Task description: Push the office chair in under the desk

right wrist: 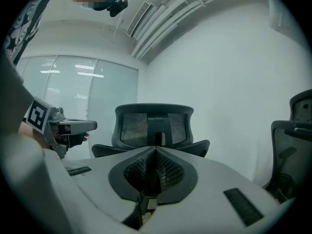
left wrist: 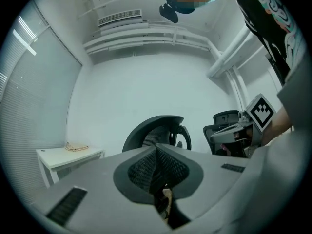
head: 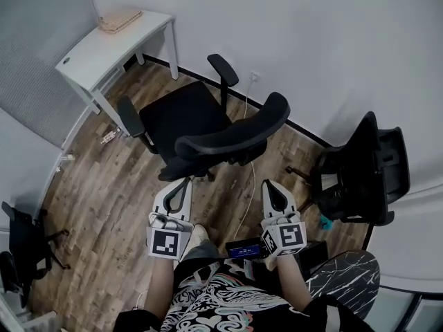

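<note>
Left gripper [head: 184, 182] and right gripper [head: 268, 185], both with jaws closed on nothing, point at the back of the office chair [head: 181, 116], which stands on the wooden floor [head: 104, 185], pulled out from the white desk [head: 97, 47].

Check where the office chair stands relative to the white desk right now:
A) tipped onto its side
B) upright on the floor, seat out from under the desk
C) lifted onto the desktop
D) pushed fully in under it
B: in the head view the office chair stands upright on the wood floor, with its seat wholly outside the white desk and bare floor showing between the two.
</note>
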`<act>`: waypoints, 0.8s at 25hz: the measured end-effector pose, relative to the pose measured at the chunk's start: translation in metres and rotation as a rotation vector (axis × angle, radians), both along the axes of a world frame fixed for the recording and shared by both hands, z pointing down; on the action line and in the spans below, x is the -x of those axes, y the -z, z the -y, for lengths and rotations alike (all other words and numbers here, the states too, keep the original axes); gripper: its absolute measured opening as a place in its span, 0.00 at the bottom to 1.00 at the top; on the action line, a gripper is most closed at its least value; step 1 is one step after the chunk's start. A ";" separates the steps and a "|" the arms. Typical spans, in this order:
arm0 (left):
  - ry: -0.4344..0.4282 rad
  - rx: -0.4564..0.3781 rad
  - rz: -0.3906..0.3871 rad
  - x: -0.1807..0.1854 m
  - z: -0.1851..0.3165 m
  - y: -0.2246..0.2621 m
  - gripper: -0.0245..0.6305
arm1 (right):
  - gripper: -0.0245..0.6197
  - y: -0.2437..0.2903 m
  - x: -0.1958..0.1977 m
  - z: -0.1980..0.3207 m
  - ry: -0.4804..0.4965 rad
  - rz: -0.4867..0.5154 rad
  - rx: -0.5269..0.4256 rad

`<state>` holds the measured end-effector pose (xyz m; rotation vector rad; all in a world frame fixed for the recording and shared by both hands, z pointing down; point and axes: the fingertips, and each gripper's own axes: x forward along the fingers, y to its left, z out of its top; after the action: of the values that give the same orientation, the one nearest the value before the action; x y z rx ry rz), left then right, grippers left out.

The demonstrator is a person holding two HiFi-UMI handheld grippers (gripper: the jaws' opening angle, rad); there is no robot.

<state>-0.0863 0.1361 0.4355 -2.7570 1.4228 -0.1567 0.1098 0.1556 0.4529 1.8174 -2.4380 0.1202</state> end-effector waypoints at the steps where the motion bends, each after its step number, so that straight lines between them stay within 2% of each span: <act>1: -0.001 0.002 0.004 0.002 0.004 -0.001 0.07 | 0.06 0.001 0.003 0.005 0.000 -0.009 -0.003; 5: 0.008 0.001 0.016 0.006 0.014 -0.003 0.07 | 0.06 0.005 0.009 0.023 0.014 -0.027 -0.005; 17: 0.077 0.013 0.064 -0.011 0.037 -0.005 0.08 | 0.06 0.006 -0.007 0.059 0.099 0.012 0.001; 20: 0.089 0.016 0.076 -0.014 0.038 -0.007 0.12 | 0.08 0.001 -0.010 0.061 0.114 0.021 0.014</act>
<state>-0.0723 0.0979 0.4421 -2.6698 1.5318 -0.2736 0.1198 0.0945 0.4522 1.6751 -2.5414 0.1472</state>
